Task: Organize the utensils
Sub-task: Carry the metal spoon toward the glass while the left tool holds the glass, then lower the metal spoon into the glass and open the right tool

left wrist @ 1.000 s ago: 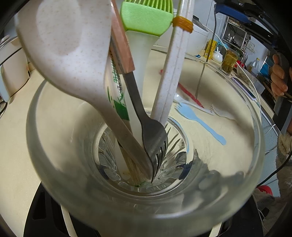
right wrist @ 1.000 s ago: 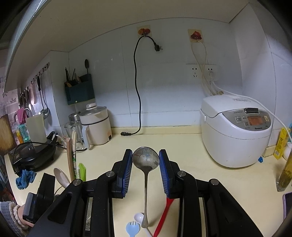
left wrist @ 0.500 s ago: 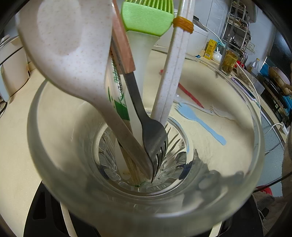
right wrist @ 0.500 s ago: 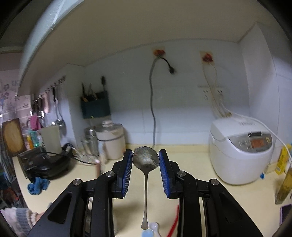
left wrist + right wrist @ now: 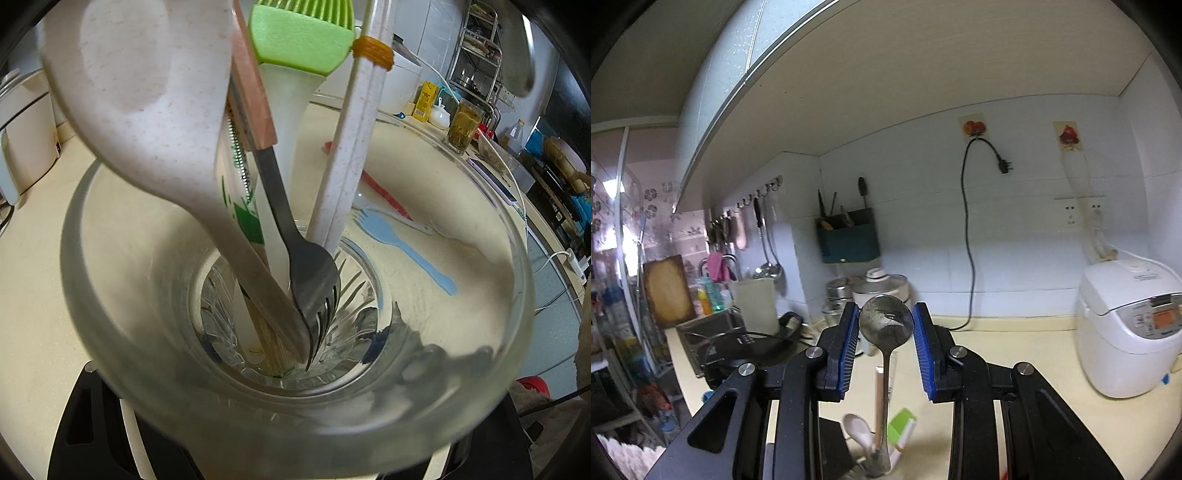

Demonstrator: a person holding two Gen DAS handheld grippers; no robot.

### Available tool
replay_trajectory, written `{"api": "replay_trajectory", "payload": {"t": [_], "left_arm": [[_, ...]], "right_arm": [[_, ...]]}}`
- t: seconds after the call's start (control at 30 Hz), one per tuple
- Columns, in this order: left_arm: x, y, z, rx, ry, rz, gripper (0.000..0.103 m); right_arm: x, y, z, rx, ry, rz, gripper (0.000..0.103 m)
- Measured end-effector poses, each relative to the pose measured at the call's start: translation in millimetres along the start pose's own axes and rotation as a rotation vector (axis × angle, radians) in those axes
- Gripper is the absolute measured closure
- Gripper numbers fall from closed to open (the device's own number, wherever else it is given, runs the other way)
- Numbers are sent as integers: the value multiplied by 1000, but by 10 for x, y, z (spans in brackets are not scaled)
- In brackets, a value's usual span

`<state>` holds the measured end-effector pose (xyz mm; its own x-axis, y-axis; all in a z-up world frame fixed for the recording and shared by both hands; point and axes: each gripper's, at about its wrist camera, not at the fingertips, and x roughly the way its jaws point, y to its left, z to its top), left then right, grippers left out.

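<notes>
My left gripper (image 5: pixel 295 398) is shut on a clear glass jar (image 5: pixel 480 332) on the cream counter; its fingers are mostly hidden behind the glass. In the jar stand a speckled white spoon (image 5: pixel 140 92), a wooden-handled fork (image 5: pixel 310 273), a green silicone brush (image 5: pixel 303 40) and white chopsticks (image 5: pixel 354 147). My right gripper (image 5: pixel 886 332) is shut on the bowl of a metal spoon (image 5: pixel 886 325), held high with its handle hanging straight down over the jar (image 5: pixel 879 469). A blurred metal end (image 5: pixel 517 55) shows above the jar's rim in the left wrist view.
Beyond the jar, a blue spork (image 5: pixel 399 243), a red utensil (image 5: pixel 380 188) and a white fork (image 5: pixel 417 225) lie on the counter. A white rice cooker (image 5: pixel 1126 332) stands at the right, a kettle (image 5: pixel 882 288) and a black grill (image 5: pixel 738 350) at the back left.
My right gripper has risen with the metal spoon and swung left over the jar. The hand at the left wrist view's right edge is gone. The left gripper and jar have not moved.
</notes>
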<state>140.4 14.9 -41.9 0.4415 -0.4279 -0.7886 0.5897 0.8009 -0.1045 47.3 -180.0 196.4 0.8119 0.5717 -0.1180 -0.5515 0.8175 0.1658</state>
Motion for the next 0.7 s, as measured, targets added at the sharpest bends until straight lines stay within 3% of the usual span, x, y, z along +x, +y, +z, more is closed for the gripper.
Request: {"api": "replay_trajectory", "payload": {"t": [0.13, 0.5, 0.7], "left_arm": [[0, 4, -2, 0, 0, 0, 18], [-24, -2, 23, 0, 0, 0, 18], [-27, -6, 8, 3, 1, 4, 18]], "right_arm": [[199, -6, -109, 37, 54, 33, 73], [439, -12, -401, 28, 138, -1, 73], [661, -18, -559, 27, 232, -13, 73]]}}
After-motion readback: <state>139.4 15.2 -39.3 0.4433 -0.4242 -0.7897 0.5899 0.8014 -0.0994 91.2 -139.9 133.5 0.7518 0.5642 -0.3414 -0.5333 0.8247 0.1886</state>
